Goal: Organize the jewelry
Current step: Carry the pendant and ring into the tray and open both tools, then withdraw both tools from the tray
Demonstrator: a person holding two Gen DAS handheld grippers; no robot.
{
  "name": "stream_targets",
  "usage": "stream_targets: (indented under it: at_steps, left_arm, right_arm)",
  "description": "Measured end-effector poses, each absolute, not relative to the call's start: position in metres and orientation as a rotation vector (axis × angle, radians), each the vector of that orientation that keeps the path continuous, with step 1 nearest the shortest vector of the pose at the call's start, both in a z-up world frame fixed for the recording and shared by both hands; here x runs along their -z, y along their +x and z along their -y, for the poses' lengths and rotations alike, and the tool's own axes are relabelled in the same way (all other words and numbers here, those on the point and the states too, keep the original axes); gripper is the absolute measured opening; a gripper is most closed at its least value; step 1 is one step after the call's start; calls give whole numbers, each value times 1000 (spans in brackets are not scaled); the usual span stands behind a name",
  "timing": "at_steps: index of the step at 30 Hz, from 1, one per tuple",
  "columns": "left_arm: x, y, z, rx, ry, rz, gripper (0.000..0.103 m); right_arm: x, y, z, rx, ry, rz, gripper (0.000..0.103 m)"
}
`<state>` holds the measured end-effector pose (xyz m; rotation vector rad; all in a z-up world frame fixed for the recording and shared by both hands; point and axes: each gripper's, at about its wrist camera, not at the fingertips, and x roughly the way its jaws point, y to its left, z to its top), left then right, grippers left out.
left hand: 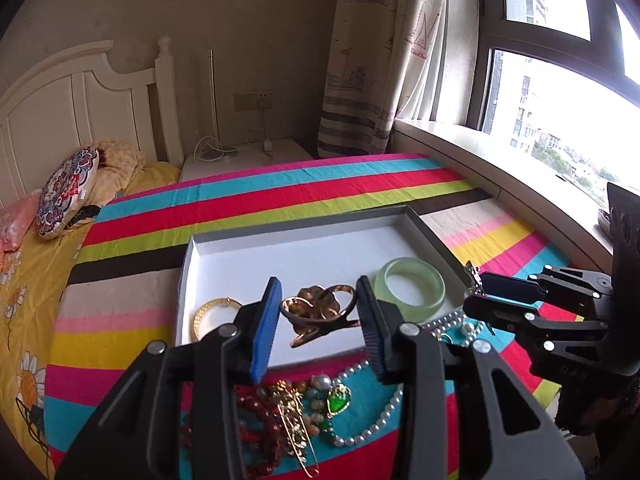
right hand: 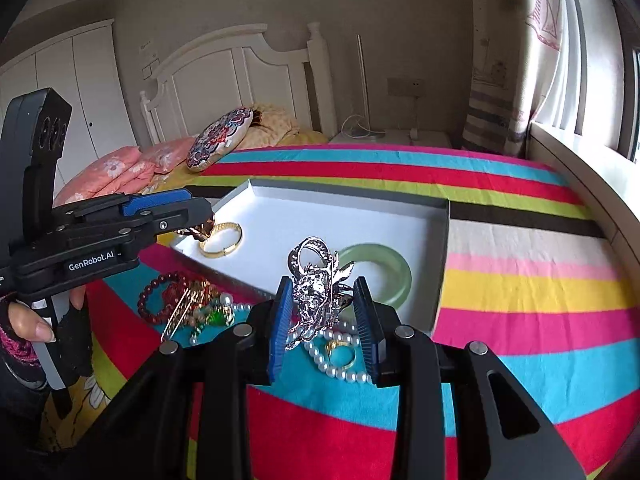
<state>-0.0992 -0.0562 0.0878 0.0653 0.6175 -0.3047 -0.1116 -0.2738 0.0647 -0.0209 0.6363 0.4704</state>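
Nearest the left wrist camera, the left gripper (left hand: pixel 318 322) has its blue-padded fingers part open around a bronze flower hair clip (left hand: pixel 320 308), held above the near edge of a shallow white box tray (left hand: pixel 192 264); whether both pads touch the clip I cannot tell. Inside the tray a gold bangle (left hand: pixel 212 312) lies at the near left and a pale green jade bangle (left hand: pixel 412 286) at the near right. On the striped cloth (left hand: pixel 280 184) nearer than the tray sits a heap of jewelry: dark red bead bracelets (left hand: pixel 256 412), a gold hair pin (left hand: pixel 298 436), a green pendant (left hand: pixel 338 400) and a pearl necklace (left hand: pixel 372 428).

From the right wrist view, the right gripper (right hand: pixel 326 320) also stands part open, with an ornate silver brooch (right hand: pixel 316 284) upright between its fingers, above the pearls and a gold ring (right hand: pixel 342 354), just near of the tray's edge.
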Motion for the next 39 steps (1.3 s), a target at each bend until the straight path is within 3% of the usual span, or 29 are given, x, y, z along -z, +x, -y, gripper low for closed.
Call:
stream_targets:
  at_steps: [15,30,33,37,39]
  left_arm:
    - [-74,7,29,223,-32,-748,38]
    - [-40,38,28,154,-20,-843,38]
    - [-39,38,24,145,-29,-840,51]
    - [-49,27,20,122,-12,-801,75]
    - [-61,14,17,92,11,-752,84]
  right_arm:
    - [-61,7,222,-443,-11,-751,32]
    - [-33,39,195,-351,-43,-823,32]
    - [-31,42,197,-347,-24,-844,34]
    - [-37,35,203,-351,-11,-835,51]
    - [-45,24,204,-360,-19,-807,51]
